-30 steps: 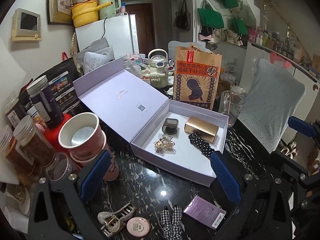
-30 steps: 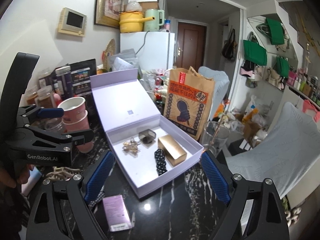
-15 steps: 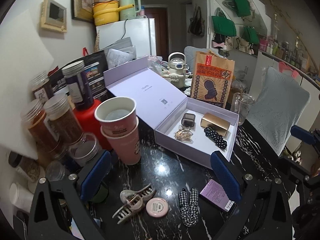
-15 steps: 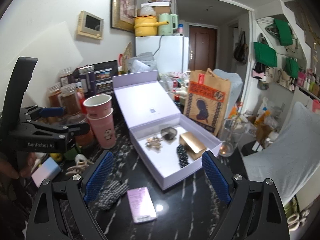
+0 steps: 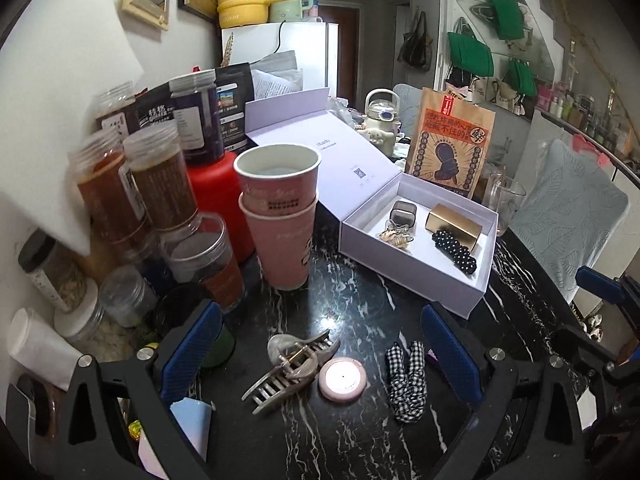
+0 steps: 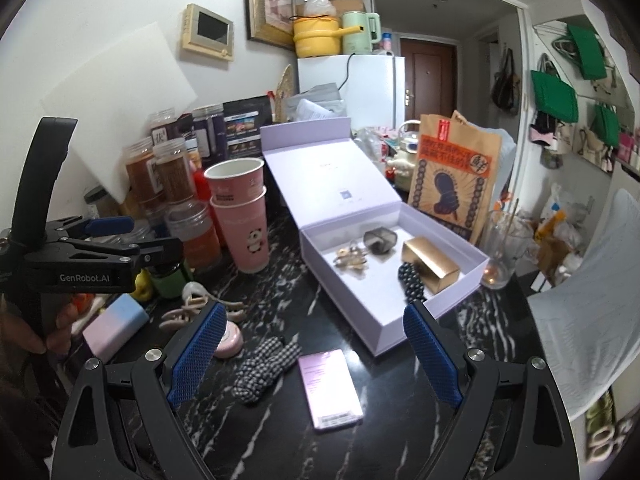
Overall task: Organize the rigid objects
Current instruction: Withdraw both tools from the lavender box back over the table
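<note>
Hair claw [image 5: 289, 368]: beige, lying on its side on the black marble table [image 5: 360, 432] near the front edge, just left of the pink compact [image 5: 342, 380]; teeth point to the front-left.
Pink compact: flat round disc, touching or almost touching the claw's hinge end.
Checked scrunchie [image 5: 406, 380]: soft, right of the compact, not a rigid item.
Purple card box [image 6: 329, 388]: flat on the table, in front of the gift box's near corner.
Gift box [image 6: 384, 322]: lid open, already holding 4 items: a gold case [image 6: 430, 270], a dark beaded clip, a smoky cube and a gold trinket; free floor remains along its near wall.
Left gripper [image 5: 320, 354]: jaws wide apart, empty, framing the claw and compact.
Right gripper [image 6: 316, 354]: jaws wide apart, empty, framing the scrunchie and card box.
Likely step: picking up a loose rigid piece for the box.
Doing it well: close across the claw's narrow spine, not its teeth; keep clear of the compact so it isn't dragged; avoid the stacked pink cups [image 5: 280, 216] behind.
</note>
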`<state>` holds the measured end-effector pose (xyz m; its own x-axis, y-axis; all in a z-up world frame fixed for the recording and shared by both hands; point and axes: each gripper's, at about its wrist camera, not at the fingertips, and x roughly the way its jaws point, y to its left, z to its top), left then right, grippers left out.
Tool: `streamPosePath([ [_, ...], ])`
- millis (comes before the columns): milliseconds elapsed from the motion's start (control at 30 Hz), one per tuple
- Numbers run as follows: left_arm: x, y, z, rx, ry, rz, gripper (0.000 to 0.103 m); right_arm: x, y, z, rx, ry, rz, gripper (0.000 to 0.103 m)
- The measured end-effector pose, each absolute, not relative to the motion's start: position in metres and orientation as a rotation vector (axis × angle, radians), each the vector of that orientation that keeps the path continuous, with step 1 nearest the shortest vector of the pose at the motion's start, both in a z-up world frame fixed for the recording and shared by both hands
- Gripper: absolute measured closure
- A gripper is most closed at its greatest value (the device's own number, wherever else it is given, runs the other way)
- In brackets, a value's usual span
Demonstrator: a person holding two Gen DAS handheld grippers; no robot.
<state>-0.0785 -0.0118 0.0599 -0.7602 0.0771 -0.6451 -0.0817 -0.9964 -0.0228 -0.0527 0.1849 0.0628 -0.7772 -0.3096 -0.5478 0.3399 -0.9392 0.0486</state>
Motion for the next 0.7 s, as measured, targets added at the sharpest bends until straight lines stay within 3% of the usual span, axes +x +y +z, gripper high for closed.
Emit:
streamPosePath([
  [700, -0.07, -0.036, -0.012, -1.18, -0.01, 2.743, 0.001, -0.066, 0.15, -0.009, 0.976, -0.014, -2.477, 0.012],
])
